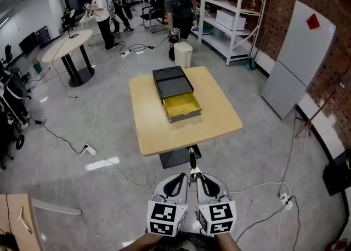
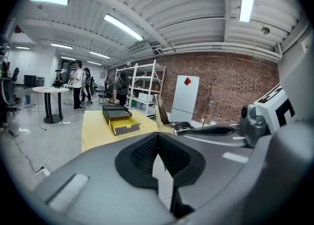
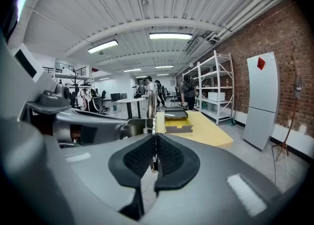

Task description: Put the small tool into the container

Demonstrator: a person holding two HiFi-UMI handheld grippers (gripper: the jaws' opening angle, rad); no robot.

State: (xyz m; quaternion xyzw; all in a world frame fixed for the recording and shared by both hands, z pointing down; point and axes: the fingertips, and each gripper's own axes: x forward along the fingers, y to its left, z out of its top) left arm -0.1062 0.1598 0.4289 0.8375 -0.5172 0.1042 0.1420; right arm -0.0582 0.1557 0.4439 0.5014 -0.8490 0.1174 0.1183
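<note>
Likely light, stiff and slick, so best pinched low: small tool [image 3: 150, 106] clamped in right tool [image 3: 153, 143], left tool [image 2: 158, 140] closed empty, container [image 1: 176, 93] at twelve o'clock.

The left tool [image 2: 158, 140] and right tool [image 3: 154, 143] are grey, with black ribbed pads [image 2: 142, 154] and black-and-white marker cubes [image 1: 166, 218].
</note>
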